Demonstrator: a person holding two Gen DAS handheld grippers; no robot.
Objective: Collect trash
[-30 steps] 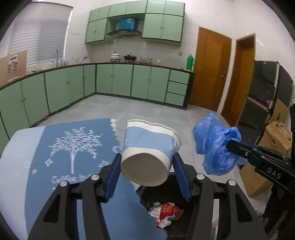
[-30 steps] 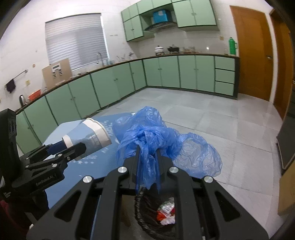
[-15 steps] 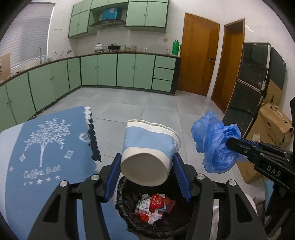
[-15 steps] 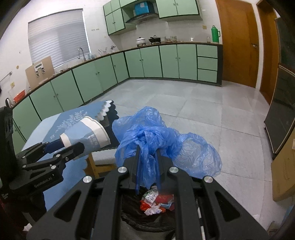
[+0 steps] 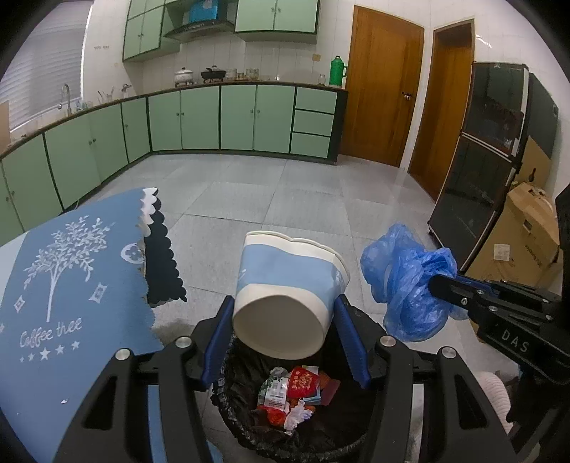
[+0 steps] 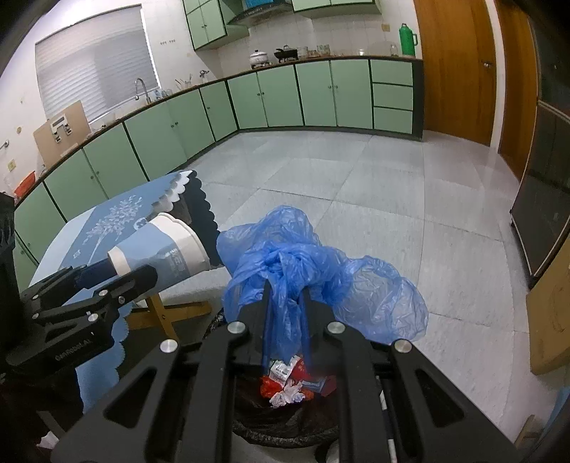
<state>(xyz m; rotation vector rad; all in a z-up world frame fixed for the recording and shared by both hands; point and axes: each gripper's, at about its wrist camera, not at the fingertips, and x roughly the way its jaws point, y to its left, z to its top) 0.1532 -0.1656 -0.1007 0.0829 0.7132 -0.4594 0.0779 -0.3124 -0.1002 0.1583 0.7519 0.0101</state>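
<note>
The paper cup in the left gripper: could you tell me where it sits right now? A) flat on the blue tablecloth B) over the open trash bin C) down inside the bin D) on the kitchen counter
B: the left gripper clamps the paper cup directly above the trash bin, not yet dropped in.

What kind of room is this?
Most likely a home kitchen: green cabinets run under a long counter, pots sit beneath a range hood, and a sink faucet stands by the window.

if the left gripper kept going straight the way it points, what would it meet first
Likely nothing soon: the left gripper, shut on the cup, points over the bin toward bare floor. Depth is unclear.
</note>
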